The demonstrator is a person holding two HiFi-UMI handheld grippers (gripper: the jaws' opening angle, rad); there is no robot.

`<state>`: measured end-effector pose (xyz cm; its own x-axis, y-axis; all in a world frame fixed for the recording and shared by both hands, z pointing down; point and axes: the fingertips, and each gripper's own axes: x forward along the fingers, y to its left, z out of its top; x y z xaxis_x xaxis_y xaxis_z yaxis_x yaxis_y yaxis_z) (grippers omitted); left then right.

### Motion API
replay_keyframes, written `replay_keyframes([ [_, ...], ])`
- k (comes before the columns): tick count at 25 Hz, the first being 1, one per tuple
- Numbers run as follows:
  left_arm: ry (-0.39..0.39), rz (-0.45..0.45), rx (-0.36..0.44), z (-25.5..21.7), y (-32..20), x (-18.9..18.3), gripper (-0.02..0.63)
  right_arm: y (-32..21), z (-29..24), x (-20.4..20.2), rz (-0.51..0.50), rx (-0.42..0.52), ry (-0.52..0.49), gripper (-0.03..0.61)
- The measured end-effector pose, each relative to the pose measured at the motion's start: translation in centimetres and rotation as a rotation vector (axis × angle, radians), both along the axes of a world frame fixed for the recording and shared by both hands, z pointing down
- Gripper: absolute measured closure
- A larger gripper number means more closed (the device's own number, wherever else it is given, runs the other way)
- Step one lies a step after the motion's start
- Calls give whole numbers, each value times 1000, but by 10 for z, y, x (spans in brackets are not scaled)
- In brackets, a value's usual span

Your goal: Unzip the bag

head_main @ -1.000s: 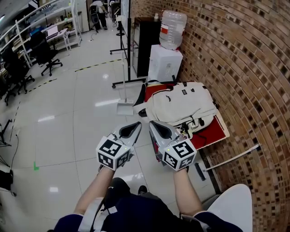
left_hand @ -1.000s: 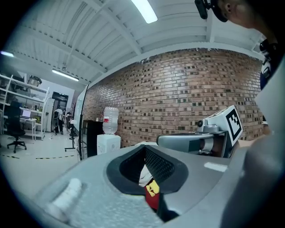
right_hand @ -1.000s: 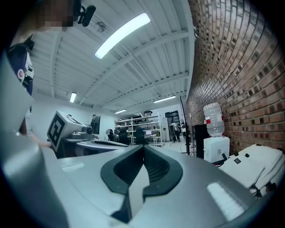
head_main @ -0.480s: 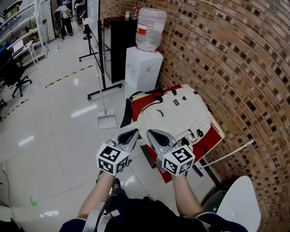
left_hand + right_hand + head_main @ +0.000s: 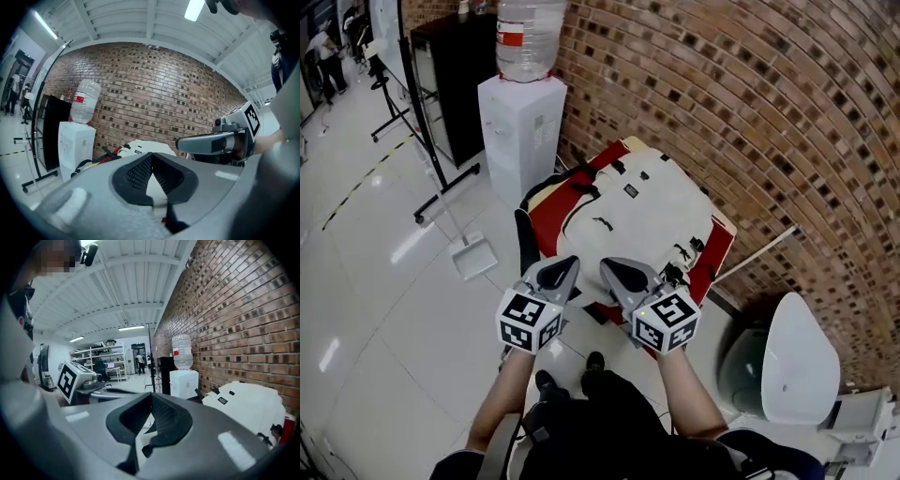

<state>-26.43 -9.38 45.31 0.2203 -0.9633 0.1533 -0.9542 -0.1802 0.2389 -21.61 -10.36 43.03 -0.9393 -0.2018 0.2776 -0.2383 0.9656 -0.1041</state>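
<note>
Small red table (image 5: 712, 255) against brick wall (image 5: 750, 112); cream backpack (image 5: 642, 211) lying flat on top.

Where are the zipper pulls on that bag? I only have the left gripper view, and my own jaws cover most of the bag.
Observer: In the head view, dark tabs that look like the pulls sit at the near right corner of the bag, on the side of the right gripper.
Operator: Is either gripper touching the bag?
Observer: No. Both the left gripper and the right one hang on its near side, apart from it.
Operator: Is the right one open?
Observer: Its own view shows the jaws together, with nothing between them.
</note>
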Motion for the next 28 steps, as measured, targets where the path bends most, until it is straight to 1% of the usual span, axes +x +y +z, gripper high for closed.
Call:
replay_keyframes([
  [3, 3, 43, -26, 11, -26, -5, 613, -24, 10, 0, 50, 6, 22, 576],
  [7, -40, 83, -94, 32, -60, -6, 612, -66, 25, -3, 79, 44, 49, 575],
  [11, -89, 92, -187, 54, -89, -8, 612, -103, 40, -12, 67, 61, 77, 575],
  [14, -121, 93, -238, 66, -111, -12, 612, -127, 52, -18, 52, 89, 116, 576],
  [20, -163, 152, -298, 96, -138, -27, 612, -153, 92, -38, 20, 103, 230, 577],
  [22, -178, 196, -326, 109, -145, -31, 609, -162, 111, -46, 21, 84, 285, 533],
  [24, -188, 248, -355, 120, -150, -35, 551, -168, 128, -54, 18, 81, 361, 528],
  [28, -209, 320, -404, 139, -156, -41, 519, -173, 156, -68, -5, 104, 488, 528],
])
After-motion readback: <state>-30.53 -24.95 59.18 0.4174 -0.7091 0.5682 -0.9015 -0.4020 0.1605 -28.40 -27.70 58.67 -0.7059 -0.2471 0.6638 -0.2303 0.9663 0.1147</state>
